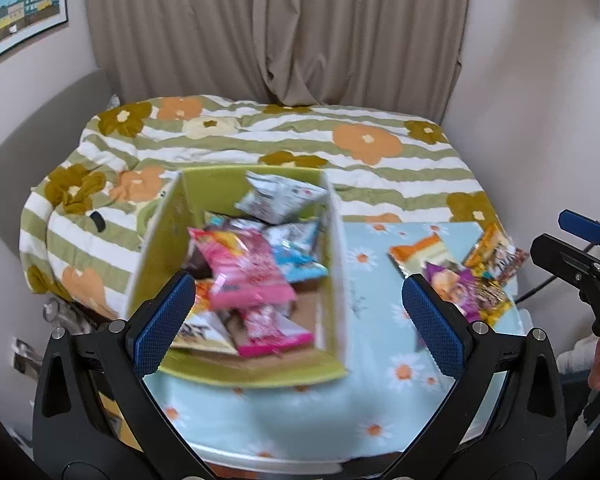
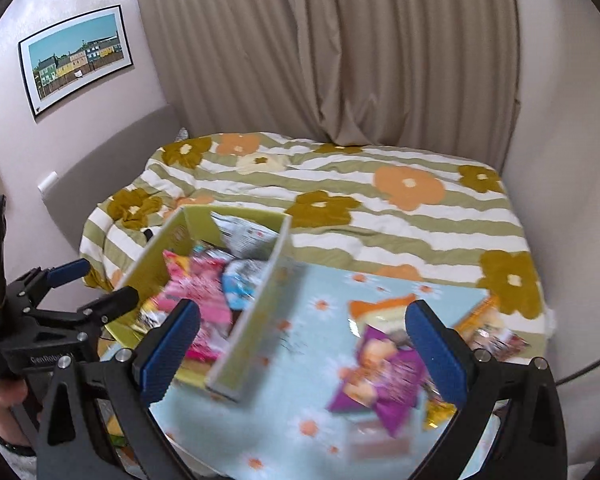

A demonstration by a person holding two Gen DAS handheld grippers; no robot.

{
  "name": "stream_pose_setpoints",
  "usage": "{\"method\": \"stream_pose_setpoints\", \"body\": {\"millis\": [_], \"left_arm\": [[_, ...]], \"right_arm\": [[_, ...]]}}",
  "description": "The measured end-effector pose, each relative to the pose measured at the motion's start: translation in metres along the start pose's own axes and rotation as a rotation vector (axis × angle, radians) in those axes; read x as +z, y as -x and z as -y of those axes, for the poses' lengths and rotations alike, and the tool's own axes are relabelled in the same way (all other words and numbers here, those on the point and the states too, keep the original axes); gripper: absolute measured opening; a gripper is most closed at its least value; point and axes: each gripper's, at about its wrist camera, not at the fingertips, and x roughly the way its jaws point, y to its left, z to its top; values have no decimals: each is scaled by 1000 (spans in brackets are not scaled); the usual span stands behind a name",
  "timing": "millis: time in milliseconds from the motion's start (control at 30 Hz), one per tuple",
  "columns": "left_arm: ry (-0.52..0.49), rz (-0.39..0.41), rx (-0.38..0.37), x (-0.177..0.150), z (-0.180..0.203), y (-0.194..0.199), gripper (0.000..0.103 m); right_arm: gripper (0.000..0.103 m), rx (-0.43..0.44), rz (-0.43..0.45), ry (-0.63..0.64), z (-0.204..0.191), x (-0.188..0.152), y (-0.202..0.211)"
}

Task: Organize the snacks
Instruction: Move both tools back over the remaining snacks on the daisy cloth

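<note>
A green cardboard box (image 1: 336, 264) stands on a light blue flowered tablecloth (image 1: 300, 412) and holds several snack packets, with a pink packet (image 1: 248, 272) on top. The box also shows in the right wrist view (image 2: 260, 300). My left gripper (image 1: 296, 320) is open and empty, above the box's near right part. To the right of the box lie a purple packet (image 2: 384, 376), an orange and white packet (image 2: 380, 314) and an orange packet (image 2: 492, 332). My right gripper (image 2: 302, 350) is open and empty, above the cloth between the box and the purple packet.
A bed with a green striped flowered quilt (image 1: 300, 136) lies behind the table, with beige curtains (image 2: 340, 52) beyond. A framed picture (image 2: 76, 58) hangs on the left wall. The other gripper shows at the right edge in the left wrist view (image 1: 580, 256).
</note>
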Motion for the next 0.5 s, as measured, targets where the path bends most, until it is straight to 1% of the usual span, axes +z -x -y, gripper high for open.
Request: {"method": "stream_pose_setpoints", "body": {"millis": [133,300,400,500], "left_arm": [[-9,-14,-29,-15,37,5,102],[-32,-38,-79,-25,87,-7,102],[-44,-67,-115,-27,112,-25,102],[-70,-112,-144,-28,139,-49,102]], "right_arm": [[102,-19,10,-32,32,-21,23],[102,-55,15,-52,71,-42,41],[102,-83,-6,-52,96,-57,40],[102,-88,-40,-90,122,-71,28]]}}
